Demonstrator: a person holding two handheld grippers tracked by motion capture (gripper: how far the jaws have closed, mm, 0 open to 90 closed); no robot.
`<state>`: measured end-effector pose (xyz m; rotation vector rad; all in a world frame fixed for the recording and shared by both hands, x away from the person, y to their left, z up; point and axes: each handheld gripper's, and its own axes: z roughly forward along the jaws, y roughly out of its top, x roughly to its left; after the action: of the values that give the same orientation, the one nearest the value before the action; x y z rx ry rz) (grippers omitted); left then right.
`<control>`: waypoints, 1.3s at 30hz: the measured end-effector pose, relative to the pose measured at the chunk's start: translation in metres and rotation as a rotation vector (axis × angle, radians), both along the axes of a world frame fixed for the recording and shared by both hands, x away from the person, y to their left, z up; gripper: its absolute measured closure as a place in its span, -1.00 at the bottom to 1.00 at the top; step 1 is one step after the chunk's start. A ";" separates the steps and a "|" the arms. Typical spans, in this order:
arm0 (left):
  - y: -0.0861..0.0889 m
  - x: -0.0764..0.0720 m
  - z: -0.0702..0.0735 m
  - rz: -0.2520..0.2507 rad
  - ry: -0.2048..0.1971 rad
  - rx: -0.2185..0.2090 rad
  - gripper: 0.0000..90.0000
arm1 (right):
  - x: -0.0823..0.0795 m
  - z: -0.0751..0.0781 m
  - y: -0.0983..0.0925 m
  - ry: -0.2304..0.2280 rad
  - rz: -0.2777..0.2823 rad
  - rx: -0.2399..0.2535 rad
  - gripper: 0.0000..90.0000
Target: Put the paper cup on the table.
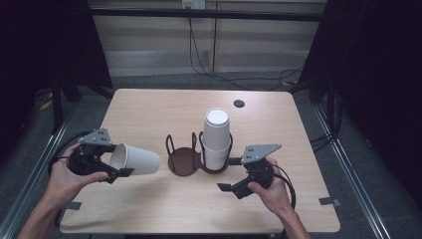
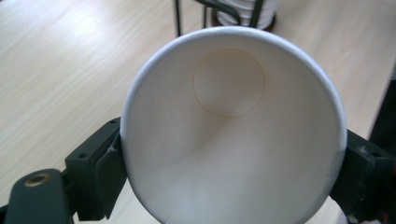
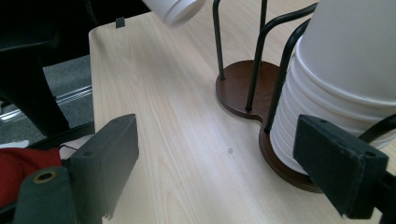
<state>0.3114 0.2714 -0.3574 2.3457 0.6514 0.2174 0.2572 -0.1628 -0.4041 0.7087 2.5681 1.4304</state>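
Note:
My left gripper holds a white paper cup on its side above the table's left part, the cup's bottom pointing toward the holder. In the left gripper view its pads press on both sides of the rim, and I look into the paper cup. A dark wire cup holder stands mid-table. Its left bay is empty; its right bay carries a stack of upside-down white cups. My right gripper is open beside that stack, its jaws wide apart, one in front of the stack's lower rims.
The wooden table has a round cable hole at the back right. Black cables trail on the floor behind it. Dark frames stand on both sides. The held cup's bottom shows at the top of the right gripper view.

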 end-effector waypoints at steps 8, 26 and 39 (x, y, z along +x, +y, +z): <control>0.000 0.024 -0.001 0.063 0.041 0.082 -0.73 | 0.000 0.003 0.000 -0.006 0.001 0.001 -0.68; -0.021 0.060 -0.001 0.072 0.133 0.243 -0.75 | 0.000 0.003 -0.001 -0.004 -0.002 0.000 -0.68; -0.043 0.082 -0.016 0.057 0.184 0.376 -0.76 | 0.000 0.002 0.000 0.001 0.007 -0.002 -0.68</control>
<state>0.3930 0.2283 -0.3738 2.7333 0.8262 0.1606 0.2574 -0.1630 -0.4016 0.7004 2.5749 1.4292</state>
